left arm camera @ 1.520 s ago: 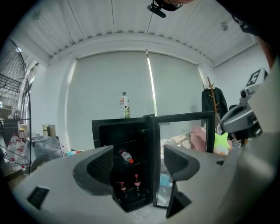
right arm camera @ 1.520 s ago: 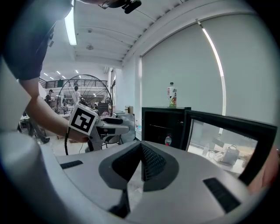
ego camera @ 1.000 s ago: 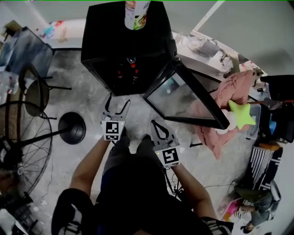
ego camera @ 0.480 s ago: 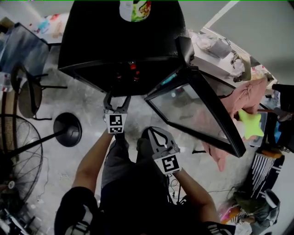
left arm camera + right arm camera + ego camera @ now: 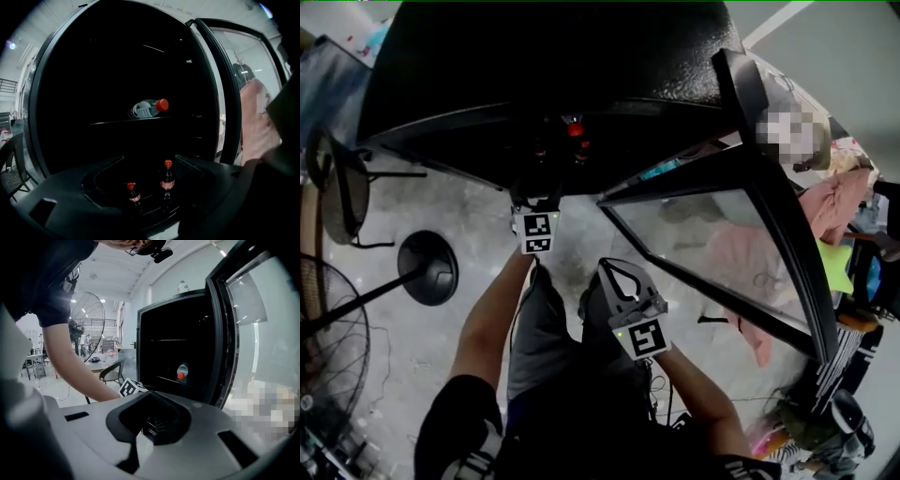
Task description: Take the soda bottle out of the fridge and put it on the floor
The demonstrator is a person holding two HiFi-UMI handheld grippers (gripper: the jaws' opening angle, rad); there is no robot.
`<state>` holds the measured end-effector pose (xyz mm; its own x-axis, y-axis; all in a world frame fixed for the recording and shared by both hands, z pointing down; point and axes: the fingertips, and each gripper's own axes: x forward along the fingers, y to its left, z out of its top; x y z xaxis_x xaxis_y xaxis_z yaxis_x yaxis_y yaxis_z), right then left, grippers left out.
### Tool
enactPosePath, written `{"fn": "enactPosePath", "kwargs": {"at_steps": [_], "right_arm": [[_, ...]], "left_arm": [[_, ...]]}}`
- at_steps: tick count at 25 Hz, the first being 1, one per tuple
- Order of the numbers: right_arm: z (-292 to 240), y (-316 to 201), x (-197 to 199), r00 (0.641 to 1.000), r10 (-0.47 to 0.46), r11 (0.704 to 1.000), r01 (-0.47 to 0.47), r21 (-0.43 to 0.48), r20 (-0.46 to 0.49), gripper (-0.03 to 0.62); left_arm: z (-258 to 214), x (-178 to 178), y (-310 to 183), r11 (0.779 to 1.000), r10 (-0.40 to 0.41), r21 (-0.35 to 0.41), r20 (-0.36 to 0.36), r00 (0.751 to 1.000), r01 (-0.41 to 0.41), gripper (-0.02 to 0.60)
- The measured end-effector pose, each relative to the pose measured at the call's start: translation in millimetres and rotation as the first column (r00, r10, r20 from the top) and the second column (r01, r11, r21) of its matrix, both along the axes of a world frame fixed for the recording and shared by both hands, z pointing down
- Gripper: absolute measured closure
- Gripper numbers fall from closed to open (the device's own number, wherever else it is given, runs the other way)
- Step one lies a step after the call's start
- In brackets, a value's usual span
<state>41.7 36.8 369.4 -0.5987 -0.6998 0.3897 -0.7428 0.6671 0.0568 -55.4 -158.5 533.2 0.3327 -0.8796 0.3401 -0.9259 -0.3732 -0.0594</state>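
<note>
The black fridge [image 5: 534, 66] stands open, its glass door [image 5: 722, 244] swung out to the right. In the left gripper view two dark soda bottles with red caps stand on the fridge's bottom level, a taller one [image 5: 166, 178] and a shorter one [image 5: 132, 193] to its left. A clear bottle with a red cap [image 5: 147, 108] lies on the shelf above. My left gripper [image 5: 149, 159] is open at the fridge mouth, and both soda bottles show between its jaws, farther in. My right gripper [image 5: 619, 277] hangs back near the person's legs, shut and empty.
A standing fan [image 5: 333, 337] with a round base [image 5: 427, 267] is on the floor to the left, a chair [image 5: 342, 187] behind it. Pink cloth [image 5: 834, 197] and clutter lie right of the door. Grey floor [image 5: 572, 244] shows in front of the fridge.
The person has leaned closer to the fridge. My left gripper has moved forward to the fridge opening. The right gripper has stayed near the body, shut.
</note>
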Motion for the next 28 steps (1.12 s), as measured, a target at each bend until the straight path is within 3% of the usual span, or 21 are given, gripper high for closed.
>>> {"fn": "enactPosePath", "kwargs": {"at_steps": [15,28], "right_arm": [[127.9,-70.5,-19.5,0.998,0.024,1.0,-0.024,0.0,0.053,0.577],[187.2,-105.7,-34.1,0.998,0.03,1.0,-0.029,-0.011,0.049,0.577]], "left_arm": [[104.2,-12.1,-49.1,1.0,-0.017,-0.008,0.027,1.0,0.017,0.236],[150.0,-21.7,-71.2,0.998,-0.065,-0.007,0.026,0.998,0.066,0.236]]}}
